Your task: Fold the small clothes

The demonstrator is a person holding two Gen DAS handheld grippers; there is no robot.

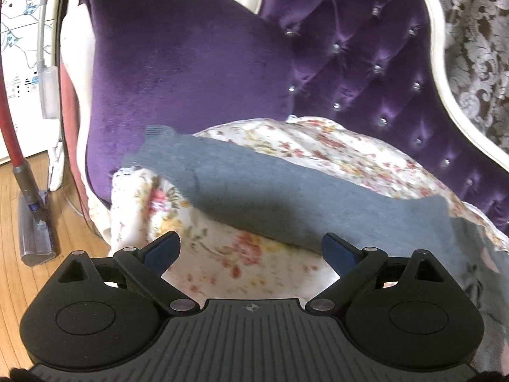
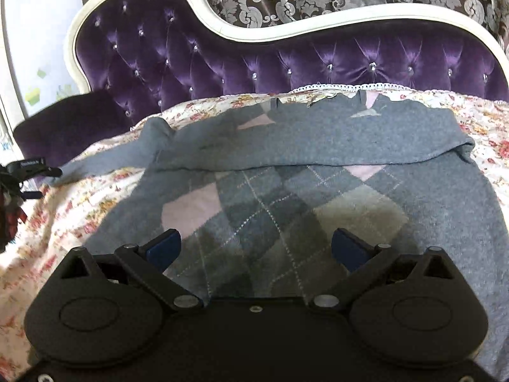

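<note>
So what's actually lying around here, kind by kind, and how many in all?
Grey argyle sweater: 1
Floral bedspread: 1
Purple tufted sofa: 1
Purple cushion: 1
Stick vacuum: 1
Open grippers, left gripper and right gripper: 2
Total: 7

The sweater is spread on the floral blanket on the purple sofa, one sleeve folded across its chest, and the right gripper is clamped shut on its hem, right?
Not quite: the right gripper is open, its jaws spread wide above the sweater, holding nothing, as the right wrist view shows. The rest stands: it lies on the floral blanket on the purple sofa, a sleeve folded across its chest.
</note>
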